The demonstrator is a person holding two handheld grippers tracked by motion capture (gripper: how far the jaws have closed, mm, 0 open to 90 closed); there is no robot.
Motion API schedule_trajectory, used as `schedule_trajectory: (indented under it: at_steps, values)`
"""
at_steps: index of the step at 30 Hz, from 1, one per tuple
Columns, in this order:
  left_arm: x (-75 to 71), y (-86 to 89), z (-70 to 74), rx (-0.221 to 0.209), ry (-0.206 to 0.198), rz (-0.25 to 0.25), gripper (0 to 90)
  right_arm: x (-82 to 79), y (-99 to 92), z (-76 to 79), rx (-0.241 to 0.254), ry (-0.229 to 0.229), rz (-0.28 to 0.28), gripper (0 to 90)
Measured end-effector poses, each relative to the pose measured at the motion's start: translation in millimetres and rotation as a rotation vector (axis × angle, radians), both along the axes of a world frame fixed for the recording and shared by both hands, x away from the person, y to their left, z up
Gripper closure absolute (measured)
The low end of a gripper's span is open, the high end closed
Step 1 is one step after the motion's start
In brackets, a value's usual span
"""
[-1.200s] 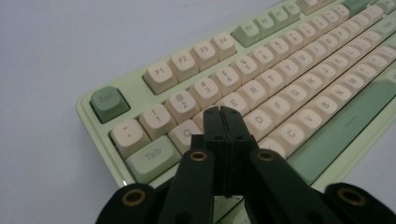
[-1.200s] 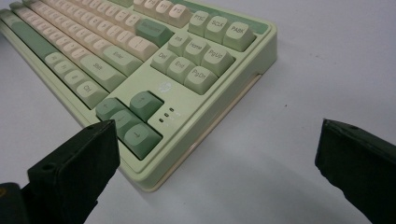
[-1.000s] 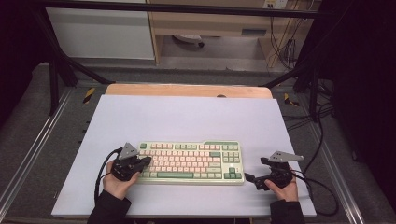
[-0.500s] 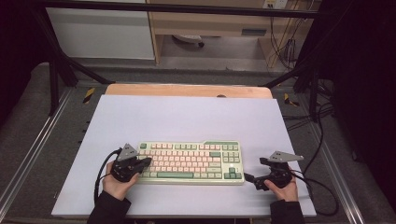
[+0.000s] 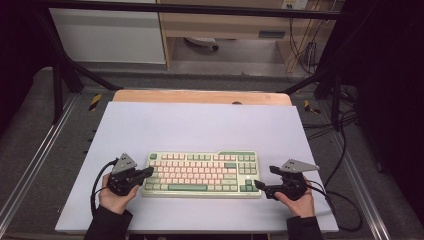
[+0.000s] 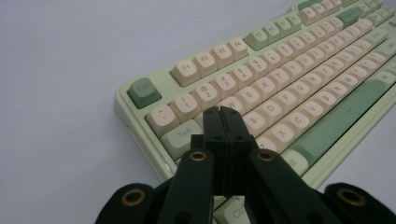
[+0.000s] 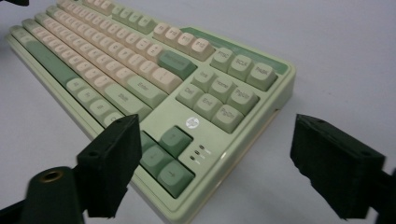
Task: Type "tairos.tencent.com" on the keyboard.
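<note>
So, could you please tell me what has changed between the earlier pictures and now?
The right gripper has shifted slightly at the keyboard's right end, and its jaws have just been closing somewhat; they are open, either side of the keyboard's near right corner, pressing on nothing. The left gripper stays shut over the left-hand keys. The keyboard lies where it was on the table.

Even, soft overhead light brightens the table [image 5: 200, 120]; the surroundings fall dark. Gripper views look soft, near jaws blurred, shadows faint.
</note>
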State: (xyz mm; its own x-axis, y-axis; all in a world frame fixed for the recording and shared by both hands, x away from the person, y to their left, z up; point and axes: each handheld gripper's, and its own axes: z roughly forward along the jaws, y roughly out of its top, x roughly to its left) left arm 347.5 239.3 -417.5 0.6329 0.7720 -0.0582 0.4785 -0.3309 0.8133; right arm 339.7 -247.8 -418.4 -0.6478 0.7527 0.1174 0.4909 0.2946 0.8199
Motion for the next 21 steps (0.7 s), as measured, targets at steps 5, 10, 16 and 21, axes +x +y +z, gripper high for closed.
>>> schedule_trajectory:
  at_steps: [5,10,16,21]
  values:
    - [0.5,6.8,-0.2,-0.016,0.006,0.007,90.0,-0.4,14.9,4.8,-0.011,-0.004,0.014,29.9]
    - [1.4,9.3,-2.0,-0.031,0.005,0.008,90.0,-0.6,35.7,7.1,-0.024,-0.005,0.032,41.7]
    - [1.2,8.5,-2.7,-0.030,0.003,0.000,90.0,3.3,52.3,7.3,0.040,0.023,0.034,57.9]
    - [1.1,8.5,-3.3,-0.028,0.002,-0.005,90.0,7.7,61.3,9.9,0.081,0.047,0.037,70.2]
